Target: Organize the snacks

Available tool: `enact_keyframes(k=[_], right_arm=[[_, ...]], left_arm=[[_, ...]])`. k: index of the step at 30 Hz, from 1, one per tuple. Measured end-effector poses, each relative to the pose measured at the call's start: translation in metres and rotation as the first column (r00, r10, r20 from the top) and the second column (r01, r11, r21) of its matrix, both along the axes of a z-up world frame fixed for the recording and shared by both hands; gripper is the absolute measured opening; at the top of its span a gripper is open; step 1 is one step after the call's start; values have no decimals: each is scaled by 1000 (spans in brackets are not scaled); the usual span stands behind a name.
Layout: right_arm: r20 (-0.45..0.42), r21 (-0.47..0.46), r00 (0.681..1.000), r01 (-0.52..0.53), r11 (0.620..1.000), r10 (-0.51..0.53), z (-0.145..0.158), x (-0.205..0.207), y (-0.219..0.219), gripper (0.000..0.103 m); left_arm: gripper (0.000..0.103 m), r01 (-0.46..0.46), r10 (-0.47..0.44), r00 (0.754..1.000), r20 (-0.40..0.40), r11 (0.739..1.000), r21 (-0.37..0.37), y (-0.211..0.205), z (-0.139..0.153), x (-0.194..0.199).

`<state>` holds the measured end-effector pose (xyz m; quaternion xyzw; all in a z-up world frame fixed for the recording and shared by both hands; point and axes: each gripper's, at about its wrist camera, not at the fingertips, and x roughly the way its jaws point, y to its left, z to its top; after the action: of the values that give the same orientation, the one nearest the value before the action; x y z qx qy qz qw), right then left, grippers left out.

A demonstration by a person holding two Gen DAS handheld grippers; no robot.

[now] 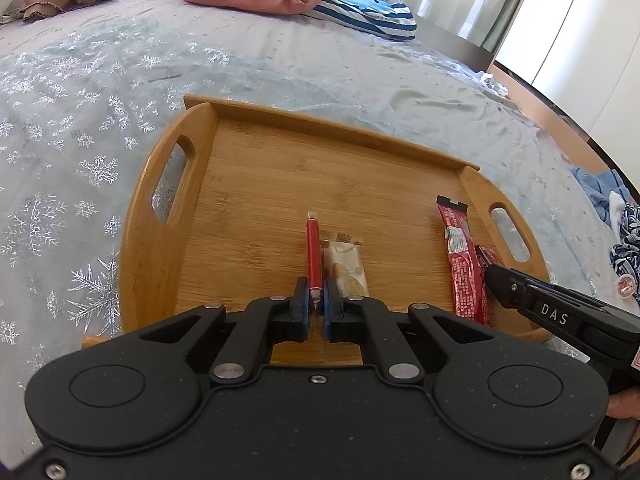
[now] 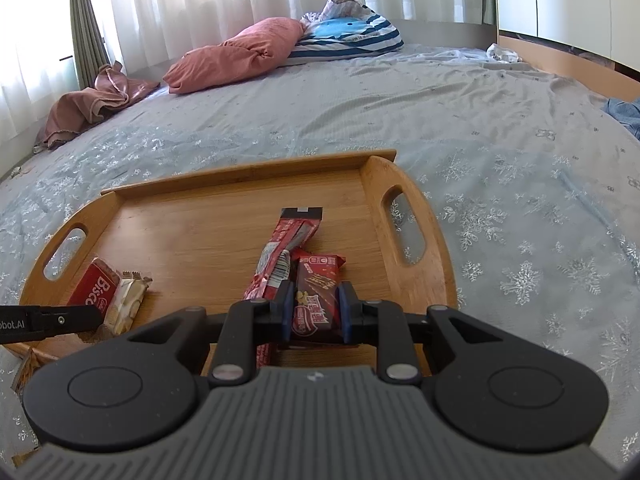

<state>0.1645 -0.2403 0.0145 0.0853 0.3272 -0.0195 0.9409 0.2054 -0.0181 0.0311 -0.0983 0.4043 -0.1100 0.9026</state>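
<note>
Resting between hand-held gripper (image 2: 313,307) jaws: chocolate bar (image 2: 316,292)

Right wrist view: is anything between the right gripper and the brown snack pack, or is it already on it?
Nothing visible stands between them. The right gripper has its jaws closed on the brown pack, over the tray. The long red packet lies against the pack's left side, outside the grip.
</note>
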Motion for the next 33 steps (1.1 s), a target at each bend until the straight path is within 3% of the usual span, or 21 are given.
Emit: enact_keyframes(k=[26,28,33], right_arm=[[-10,24,1000,4,1000,-4,-6,-3,-3,31],[-9,26,1000,5,1000,-5,-6,-3,-3,33],[-2,11,1000,-6,1000,6,-3,-5,-4,37]], left_arm=[[8,-7,7,1000,4,1000,6,-1,-4,0],[12,-11,11,1000,8,1000,10,0,-3,-1],[38,-18,17,999,30,999,33,1,-1,-4]])
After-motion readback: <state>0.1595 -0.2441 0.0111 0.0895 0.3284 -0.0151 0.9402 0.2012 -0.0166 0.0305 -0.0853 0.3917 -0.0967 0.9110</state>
